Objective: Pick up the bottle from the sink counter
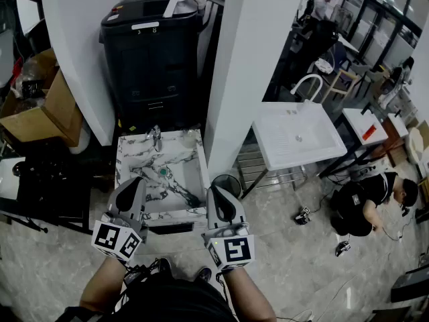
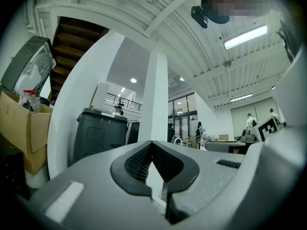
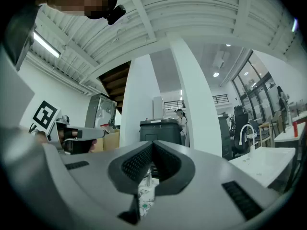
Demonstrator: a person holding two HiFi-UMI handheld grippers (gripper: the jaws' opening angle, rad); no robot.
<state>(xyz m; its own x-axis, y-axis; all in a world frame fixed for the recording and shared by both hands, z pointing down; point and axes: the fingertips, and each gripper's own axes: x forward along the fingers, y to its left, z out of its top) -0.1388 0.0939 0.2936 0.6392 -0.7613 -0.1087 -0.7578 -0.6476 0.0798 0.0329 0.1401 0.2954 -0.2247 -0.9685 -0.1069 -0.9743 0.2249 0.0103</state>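
Both shut, empty: L gripper [image 1: 132, 188] & R gripper [image 1: 221, 196] short of sink counter [image 1: 121, 159]; bottle [image 1: 195, 137] prob. back-right corner, R nearer.

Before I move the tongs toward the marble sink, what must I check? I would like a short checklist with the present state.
1. Left tongs empty: ok, shut on nothing.
2. Right tongs open for a grasp: not ok, shut.
3. Marble sink in front of both tongs: ok.
4. Bottle located: cannot tell; a small object at the sink's back right corner is too small to identify.
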